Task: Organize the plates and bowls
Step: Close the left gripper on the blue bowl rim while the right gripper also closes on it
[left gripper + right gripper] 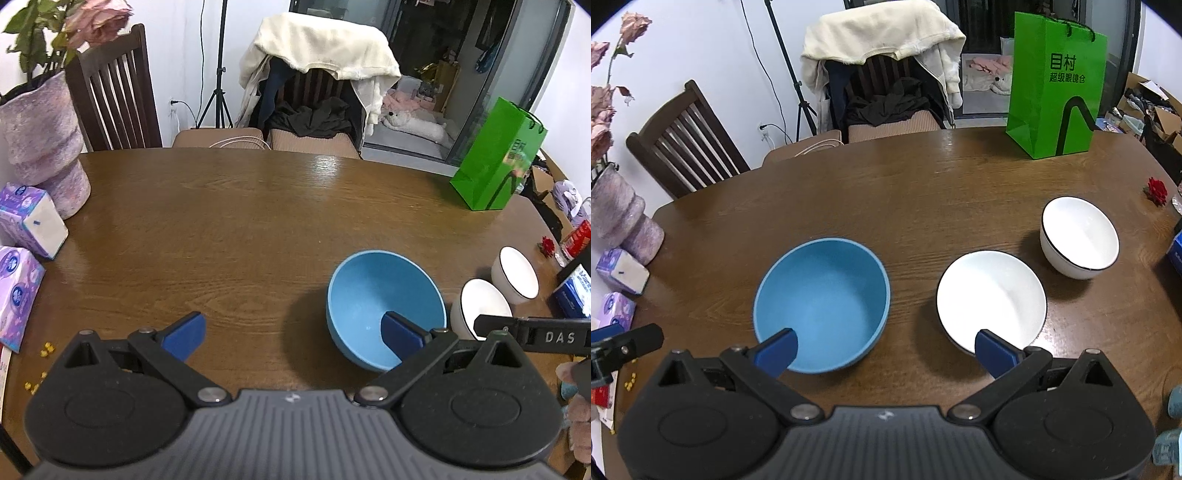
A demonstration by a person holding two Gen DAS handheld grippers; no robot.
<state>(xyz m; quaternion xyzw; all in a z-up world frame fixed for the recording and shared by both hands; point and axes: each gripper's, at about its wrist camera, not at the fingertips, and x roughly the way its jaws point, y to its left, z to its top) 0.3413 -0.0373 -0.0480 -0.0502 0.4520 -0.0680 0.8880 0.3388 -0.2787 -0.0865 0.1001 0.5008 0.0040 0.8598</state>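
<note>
A blue bowl (pixel 384 306) (pixel 822 302) stands on the brown wooden table (pixel 240 229) (pixel 923 192). Two white bowls with dark rims stand to its right: the nearer one (pixel 482 310) (pixel 991 299) and the farther one (pixel 517 273) (pixel 1078 236). My left gripper (pixel 293 341) is open and empty, its right finger in front of the blue bowl. My right gripper (pixel 886 354) is open and empty, hovering between the blue bowl and the nearer white bowl. Part of the right gripper (pixel 532 332) shows at the right in the left wrist view.
A green paper bag (pixel 498 158) (pixel 1056 85) stands at the far right. A pink vase (pixel 40 136) (pixel 620 218) and tissue packs (pixel 29 221) (pixel 622 271) are at the left. Chairs (pixel 114 92) (pixel 687 144) stand behind the table. A red flower (pixel 1156 190) lies at the right edge.
</note>
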